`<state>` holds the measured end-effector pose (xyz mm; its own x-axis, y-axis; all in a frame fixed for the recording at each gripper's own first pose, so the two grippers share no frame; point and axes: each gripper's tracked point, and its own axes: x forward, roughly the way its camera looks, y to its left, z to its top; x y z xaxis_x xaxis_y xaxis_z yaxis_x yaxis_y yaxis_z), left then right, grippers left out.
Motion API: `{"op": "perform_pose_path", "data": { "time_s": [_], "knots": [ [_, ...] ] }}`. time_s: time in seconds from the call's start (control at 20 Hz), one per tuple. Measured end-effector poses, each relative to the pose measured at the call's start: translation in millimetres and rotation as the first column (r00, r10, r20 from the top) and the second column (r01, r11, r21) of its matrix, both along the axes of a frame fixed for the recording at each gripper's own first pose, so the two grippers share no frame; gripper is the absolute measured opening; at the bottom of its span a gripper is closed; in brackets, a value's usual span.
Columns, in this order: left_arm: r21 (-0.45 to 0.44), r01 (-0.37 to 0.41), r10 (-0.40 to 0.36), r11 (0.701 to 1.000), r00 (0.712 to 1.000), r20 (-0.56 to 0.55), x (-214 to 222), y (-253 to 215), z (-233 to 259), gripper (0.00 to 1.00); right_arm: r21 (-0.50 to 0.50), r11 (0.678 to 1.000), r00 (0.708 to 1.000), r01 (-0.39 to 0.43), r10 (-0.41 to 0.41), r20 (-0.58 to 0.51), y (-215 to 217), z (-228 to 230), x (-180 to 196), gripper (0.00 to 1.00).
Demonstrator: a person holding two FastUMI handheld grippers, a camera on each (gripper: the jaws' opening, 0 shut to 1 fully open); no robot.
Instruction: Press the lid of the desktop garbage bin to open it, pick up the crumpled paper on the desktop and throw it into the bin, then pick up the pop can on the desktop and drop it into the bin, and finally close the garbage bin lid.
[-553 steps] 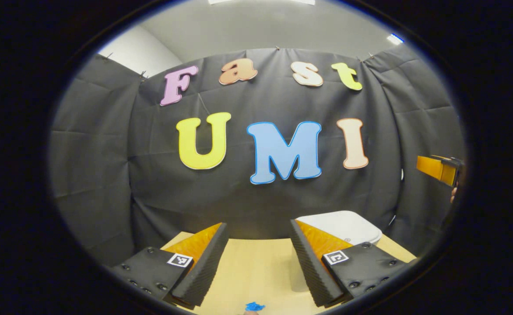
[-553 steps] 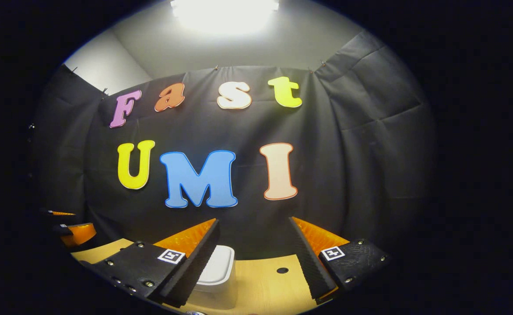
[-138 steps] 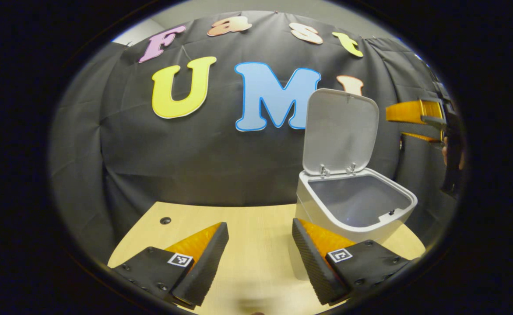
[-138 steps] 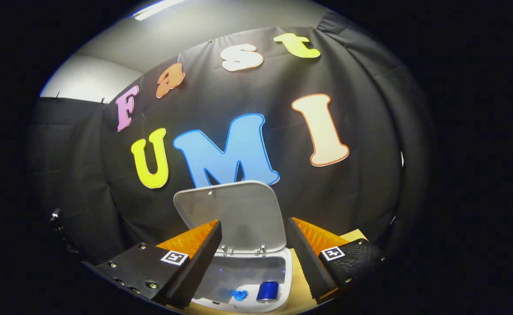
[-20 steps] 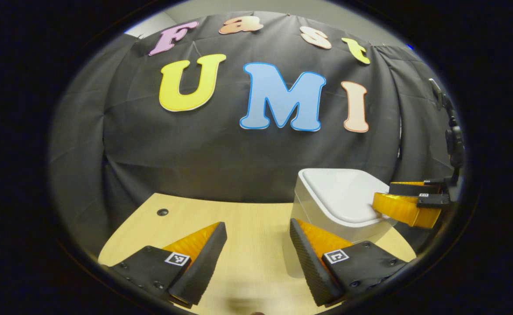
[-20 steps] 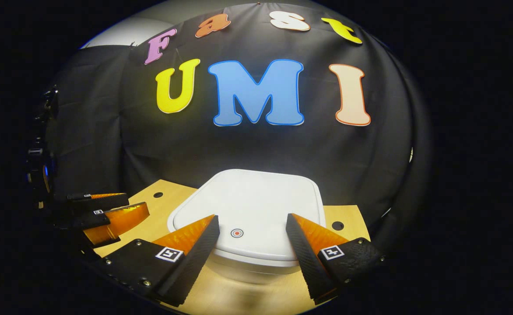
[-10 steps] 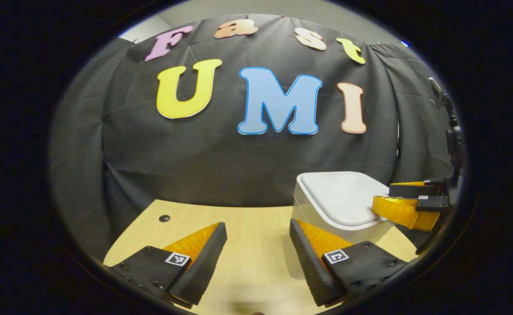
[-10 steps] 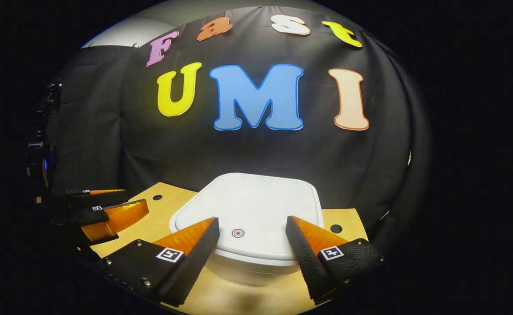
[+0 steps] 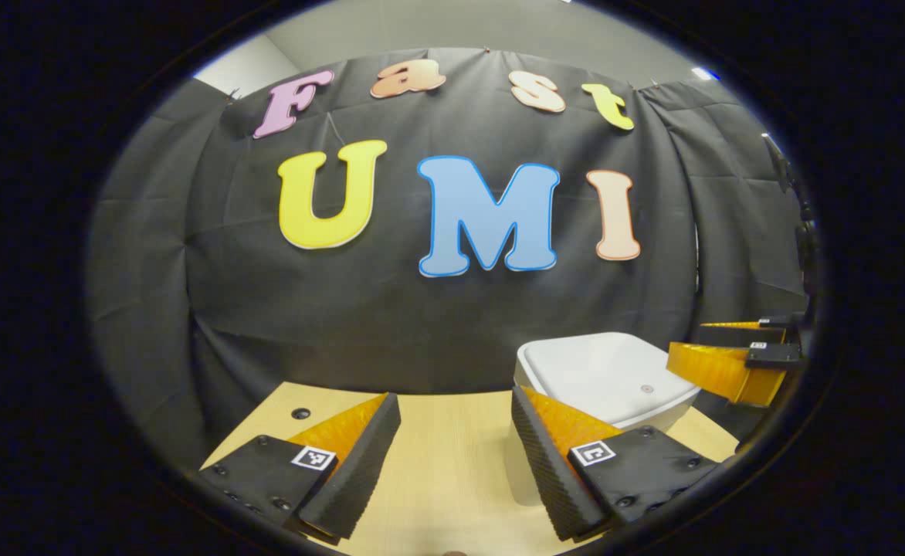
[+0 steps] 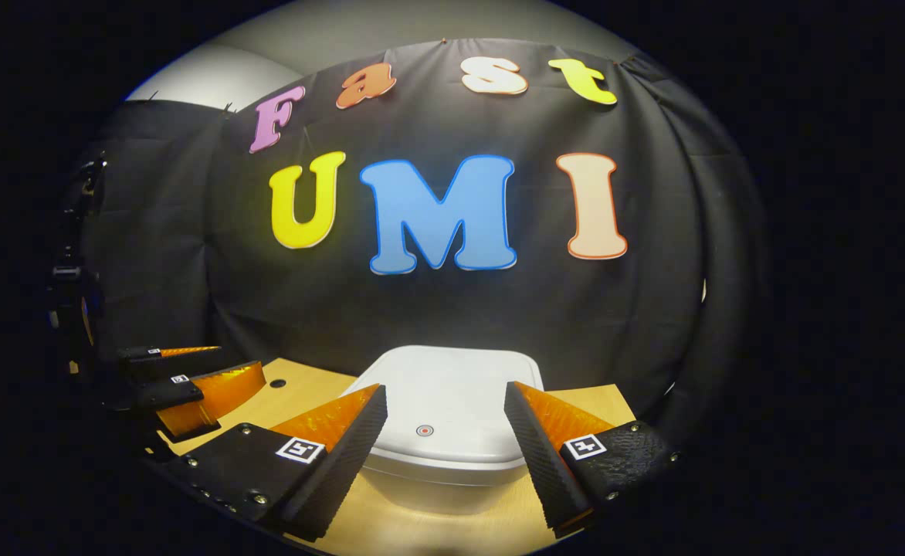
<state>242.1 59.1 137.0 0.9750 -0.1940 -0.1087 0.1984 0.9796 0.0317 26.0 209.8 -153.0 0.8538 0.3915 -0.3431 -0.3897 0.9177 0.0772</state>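
Black cloth backs a pale wooden desktop (image 10: 591, 401) where the garbage bin (image 10: 441, 479) stands at the far right with its lid (image 10: 452, 394) down, right gripper (image 10: 445, 440) and left gripper (image 9: 452, 448) both spread and empty, the task apparently finished

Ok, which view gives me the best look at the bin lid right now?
The right gripper view: the bin lid sits centred between that gripper's open fingers, flat and shut, its small round button facing the camera. The left gripper view shows the lid off to one side, partly behind a finger.
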Motion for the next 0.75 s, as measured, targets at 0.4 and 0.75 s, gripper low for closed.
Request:
{"op": "perform_pose_path", "data": {
  "time_s": [0.4,0.75],
  "knots": [
    [0.029,0.015,-0.019,0.999,0.991,0.136,-32.5,-12.5,51.3,0.96,0.117,0.989,0.988,0.087,-0.101,0.120,-33.8,58.7,-5.2,0.98],
    [0.009,0.048,-0.049,0.999,0.989,0.136,-41.2,-13.8,55.9,0.96,0.081,0.989,0.980,0.123,-0.134,0.146,-49.5,57.8,-20.4,0.98]
  ]
}}
